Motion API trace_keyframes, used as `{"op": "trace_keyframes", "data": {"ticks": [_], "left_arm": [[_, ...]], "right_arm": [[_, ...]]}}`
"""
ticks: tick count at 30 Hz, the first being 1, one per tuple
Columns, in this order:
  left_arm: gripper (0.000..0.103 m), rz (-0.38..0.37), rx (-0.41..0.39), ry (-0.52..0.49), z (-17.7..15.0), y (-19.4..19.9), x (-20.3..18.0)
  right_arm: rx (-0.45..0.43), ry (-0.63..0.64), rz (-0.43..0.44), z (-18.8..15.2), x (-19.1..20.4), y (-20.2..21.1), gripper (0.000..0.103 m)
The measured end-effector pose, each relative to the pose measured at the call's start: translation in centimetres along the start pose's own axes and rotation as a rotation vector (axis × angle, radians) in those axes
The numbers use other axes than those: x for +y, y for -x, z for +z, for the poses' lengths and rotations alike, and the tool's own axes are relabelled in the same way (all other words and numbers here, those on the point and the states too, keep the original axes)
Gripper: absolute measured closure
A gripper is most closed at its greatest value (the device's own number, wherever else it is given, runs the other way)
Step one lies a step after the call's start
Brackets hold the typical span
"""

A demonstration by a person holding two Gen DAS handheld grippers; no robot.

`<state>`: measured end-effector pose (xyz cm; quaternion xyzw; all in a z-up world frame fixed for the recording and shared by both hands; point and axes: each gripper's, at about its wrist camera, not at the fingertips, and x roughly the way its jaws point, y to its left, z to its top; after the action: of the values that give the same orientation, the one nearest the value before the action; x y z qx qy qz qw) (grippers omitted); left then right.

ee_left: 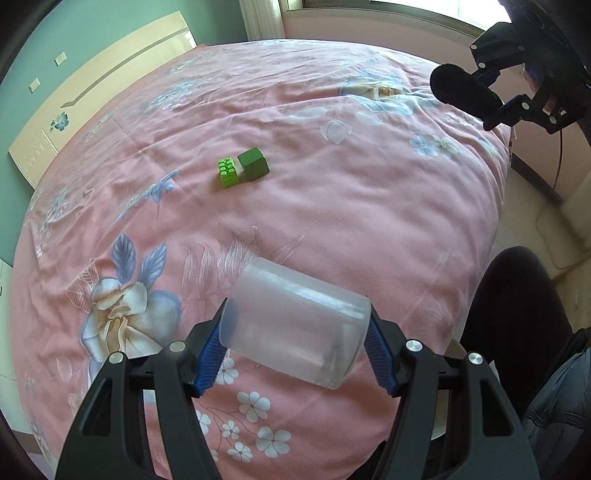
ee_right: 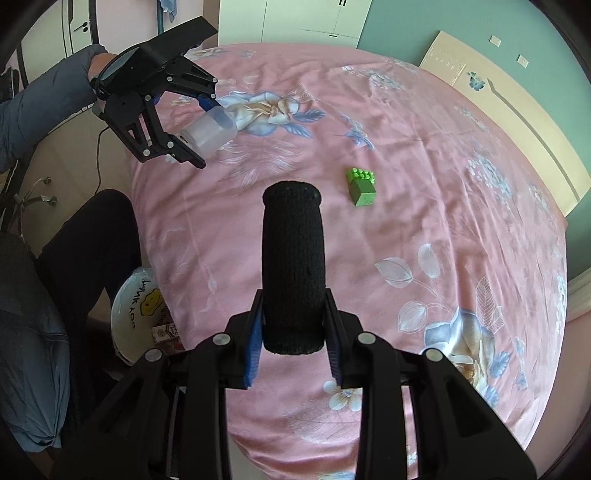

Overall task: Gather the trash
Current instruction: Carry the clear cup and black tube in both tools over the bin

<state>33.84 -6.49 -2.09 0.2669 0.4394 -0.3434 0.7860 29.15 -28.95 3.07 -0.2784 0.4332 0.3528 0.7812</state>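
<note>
My left gripper [ee_left: 295,332] is shut on a clear plastic cup [ee_left: 295,321], held sideways above the pink floral bedspread [ee_left: 332,206]. My right gripper [ee_right: 293,325] is shut on a black foam roll [ee_right: 293,266] that sticks out forward between the blue pads. In the right wrist view the left gripper [ee_right: 192,125] hangs at the upper left with the clear cup [ee_right: 208,133]; in the left wrist view the right gripper [ee_left: 495,99] shows at the upper right with the black roll [ee_left: 461,90]. A light green studded brick [ee_left: 228,170] and a dark green cube [ee_left: 253,164] lie together mid-bed.
A white plastic bag [ee_right: 138,314] with a yellow print sits on the floor beside the bed, holding some packaging. A person's dark trouser leg [ee_left: 517,317] and grey-blue sleeve [ee_right: 48,107] are near the bed edge. A cream headboard [ee_left: 85,99] and a window [ee_left: 406,11] border the bed.
</note>
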Motion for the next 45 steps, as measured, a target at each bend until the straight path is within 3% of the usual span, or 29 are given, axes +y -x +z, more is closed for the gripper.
{"op": "trace_keyframes", "data": {"ticks": [19, 45], "left_arm": [[0.035, -0.016, -0.02, -0.034, -6.1, 4.9, -6.1], [0.035, -0.127, 0.028, -0.133, -12.7, 4.1, -15.4]], "right_arm": [[-0.019, 0.075, 0.033, -1.8, 10.9, 1.6, 0.072], [0.035, 0.184, 0.134, -3.4, 21.3, -1.1, 0.072]]}}
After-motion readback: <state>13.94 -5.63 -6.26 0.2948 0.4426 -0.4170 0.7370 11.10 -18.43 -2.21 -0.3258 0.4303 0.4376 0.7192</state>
